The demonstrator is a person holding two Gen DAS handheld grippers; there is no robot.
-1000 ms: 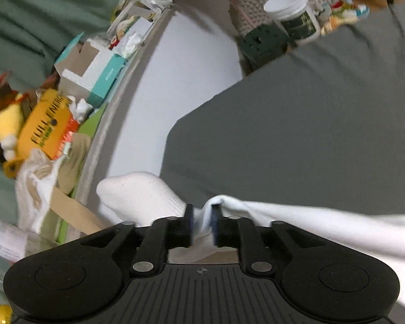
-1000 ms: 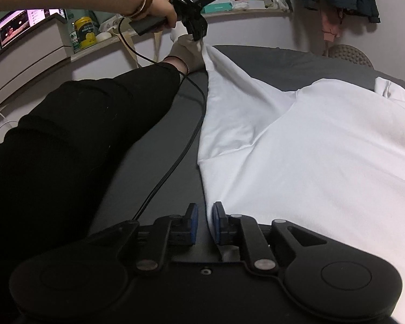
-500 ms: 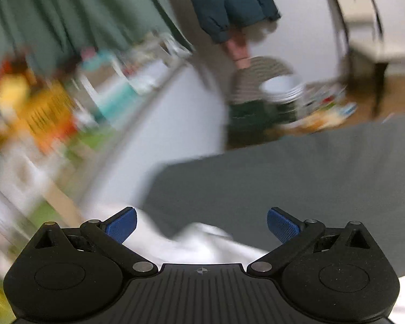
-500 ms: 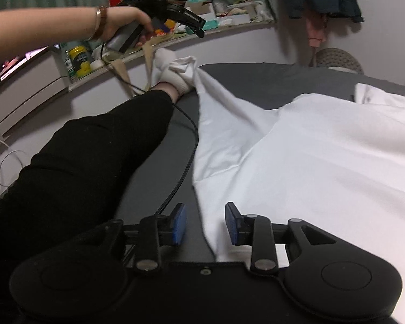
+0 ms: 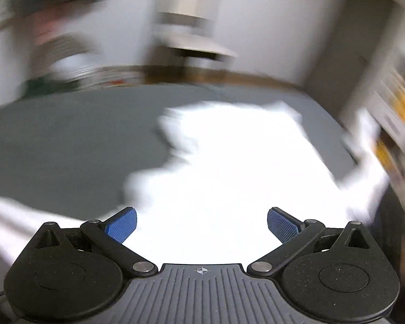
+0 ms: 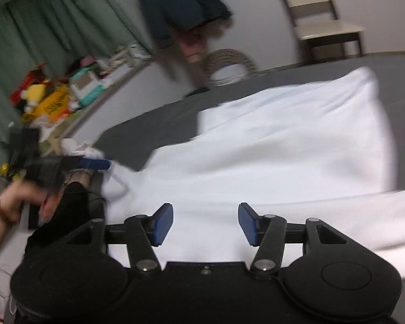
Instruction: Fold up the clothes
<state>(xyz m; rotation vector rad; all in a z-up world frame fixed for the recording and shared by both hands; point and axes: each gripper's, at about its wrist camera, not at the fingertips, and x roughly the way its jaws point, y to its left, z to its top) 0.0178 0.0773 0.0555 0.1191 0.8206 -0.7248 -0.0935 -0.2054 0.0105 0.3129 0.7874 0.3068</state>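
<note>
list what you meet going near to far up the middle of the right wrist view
right gripper, jaws open → white garment → grey bedsheet → woven basket → dark coat hanging on the wall

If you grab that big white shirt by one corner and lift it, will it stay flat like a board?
Probably not. The white shirt already lies in soft folds and bumps on the grey bed, so it would likely droop and hang. It looks thin, so probably light, and pushing it would likely bunch it up.
</note>
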